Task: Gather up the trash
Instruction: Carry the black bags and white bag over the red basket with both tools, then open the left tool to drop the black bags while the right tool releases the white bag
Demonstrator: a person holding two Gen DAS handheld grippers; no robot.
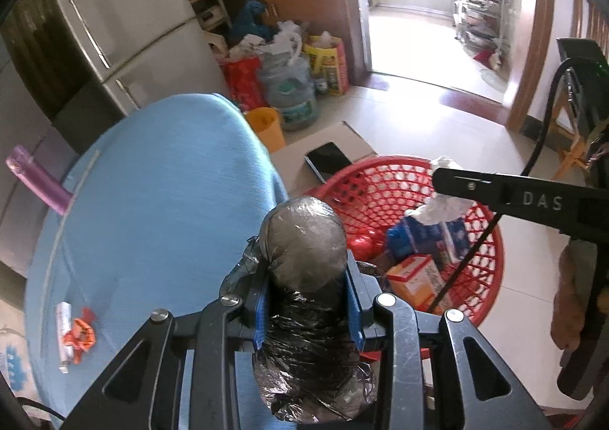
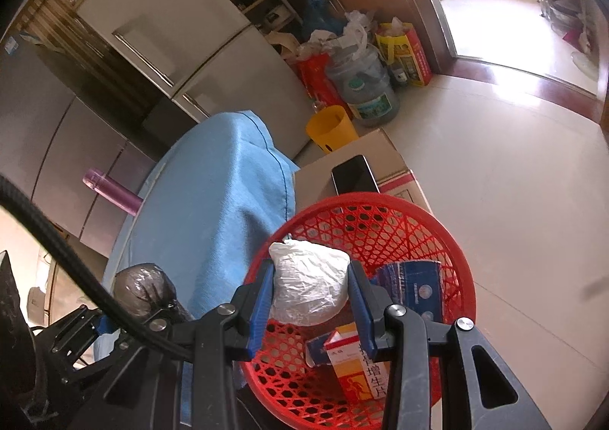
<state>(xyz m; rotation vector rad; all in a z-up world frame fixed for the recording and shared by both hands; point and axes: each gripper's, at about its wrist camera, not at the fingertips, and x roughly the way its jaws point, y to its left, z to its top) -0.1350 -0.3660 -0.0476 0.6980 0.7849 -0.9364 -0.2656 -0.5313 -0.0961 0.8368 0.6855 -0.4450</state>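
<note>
My left tongs (image 1: pixel 308 300) pinch a black bag bundle (image 1: pixel 304 239) over the blue-clothed table (image 1: pixel 160 201) edge. My right tongs (image 2: pixel 310 300) clamp a white wad (image 2: pixel 308 289) above the red basket (image 2: pixel 456 262), with cartons (image 2: pixel 354 365) just below their tips.

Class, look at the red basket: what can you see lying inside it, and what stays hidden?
Inside the red basket lie an orange-and-white box and a blue packet. The right tool holds a white crumpled bag over it, covering part of the bottom.
</note>
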